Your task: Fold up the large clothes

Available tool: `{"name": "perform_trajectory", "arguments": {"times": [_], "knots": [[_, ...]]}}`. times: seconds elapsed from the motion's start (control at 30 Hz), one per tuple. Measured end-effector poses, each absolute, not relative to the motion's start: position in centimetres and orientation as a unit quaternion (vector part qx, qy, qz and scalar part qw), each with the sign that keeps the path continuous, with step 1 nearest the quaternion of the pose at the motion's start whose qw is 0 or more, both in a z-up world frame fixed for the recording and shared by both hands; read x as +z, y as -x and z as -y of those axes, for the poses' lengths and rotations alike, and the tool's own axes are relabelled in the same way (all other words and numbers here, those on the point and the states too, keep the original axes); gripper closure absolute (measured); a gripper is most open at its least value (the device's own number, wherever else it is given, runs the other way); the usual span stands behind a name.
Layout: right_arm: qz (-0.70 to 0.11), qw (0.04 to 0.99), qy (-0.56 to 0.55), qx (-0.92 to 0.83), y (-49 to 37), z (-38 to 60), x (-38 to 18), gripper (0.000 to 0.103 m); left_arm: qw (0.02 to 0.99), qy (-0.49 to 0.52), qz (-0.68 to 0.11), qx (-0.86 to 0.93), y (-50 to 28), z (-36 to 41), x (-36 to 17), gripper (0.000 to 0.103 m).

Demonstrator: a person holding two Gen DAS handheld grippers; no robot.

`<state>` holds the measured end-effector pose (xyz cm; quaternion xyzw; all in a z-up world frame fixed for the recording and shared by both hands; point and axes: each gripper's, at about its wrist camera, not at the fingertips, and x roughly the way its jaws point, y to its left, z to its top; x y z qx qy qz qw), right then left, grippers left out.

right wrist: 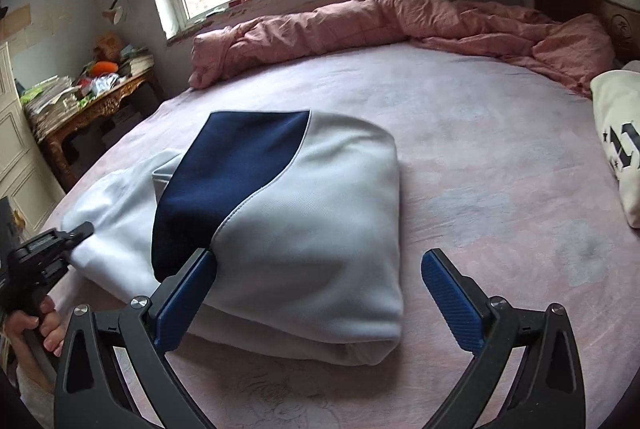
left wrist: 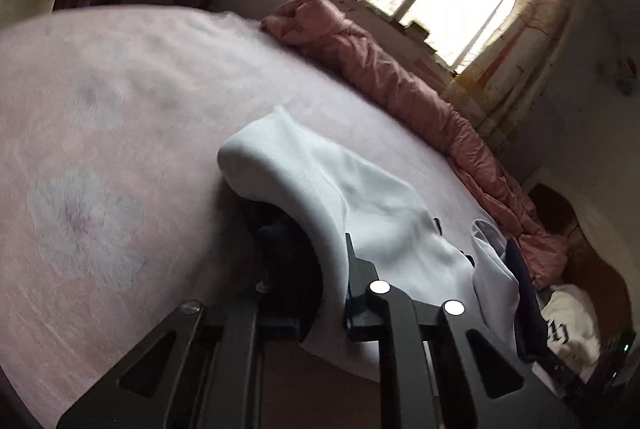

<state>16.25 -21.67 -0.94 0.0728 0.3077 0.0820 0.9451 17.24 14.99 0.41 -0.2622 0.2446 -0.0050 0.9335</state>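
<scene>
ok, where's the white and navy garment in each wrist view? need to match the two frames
Left wrist: white and navy garment at lower centre, draped up close over the left gripper, which is shut on its white fabric.
Right wrist: centre-left on the pink bedsheet, navy panel on top, with the open right gripper at its near edge.
Shared landmark: the rumpled pink quilt under the window.

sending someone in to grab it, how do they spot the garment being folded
On the pink bed sheet, nearer than the rumpled pink quilt under the window, lies a folded white top. Unlike the cream printed garment, it has a curved navy panel.
</scene>
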Motion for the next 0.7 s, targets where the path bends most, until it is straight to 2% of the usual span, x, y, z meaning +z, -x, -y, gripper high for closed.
{"name": "perform_trajectory", "arguments": {"times": [0.13,0.27,0.4,0.5,0.6,0.7], "knots": [[-0.294,0.950,-0.083,0.068,-16.0,22.6,-0.2,0.000,0.981,0.108,-0.157,-0.019,-15.3,-9.2,5.1,0.091],[-0.271,0.956,-0.098,0.061,-15.8,24.0,1.1,0.000,0.989,0.066,-0.128,-0.043,-14.3,-5.1,8.3,0.091],[-0.275,0.953,-0.111,0.061,-17.9,24.7,1.7,0.000,0.985,0.078,-0.114,-0.101,-13.7,-2.2,10.7,0.092],[-0.382,0.903,-0.079,0.179,-21.3,22.0,-0.8,0.000,0.979,0.093,-0.110,-0.146,-14.2,-0.1,12.0,0.092],[-0.361,0.917,0.048,0.162,-20.2,18.6,-1.5,0.000,0.972,0.087,-0.117,-0.183,-14.5,2.3,12.5,0.092],[-0.369,0.914,0.023,0.169,-20.3,19.4,-1.3,0.000,0.964,0.083,-0.125,-0.218,-14.6,4.6,12.0,0.092]]}}
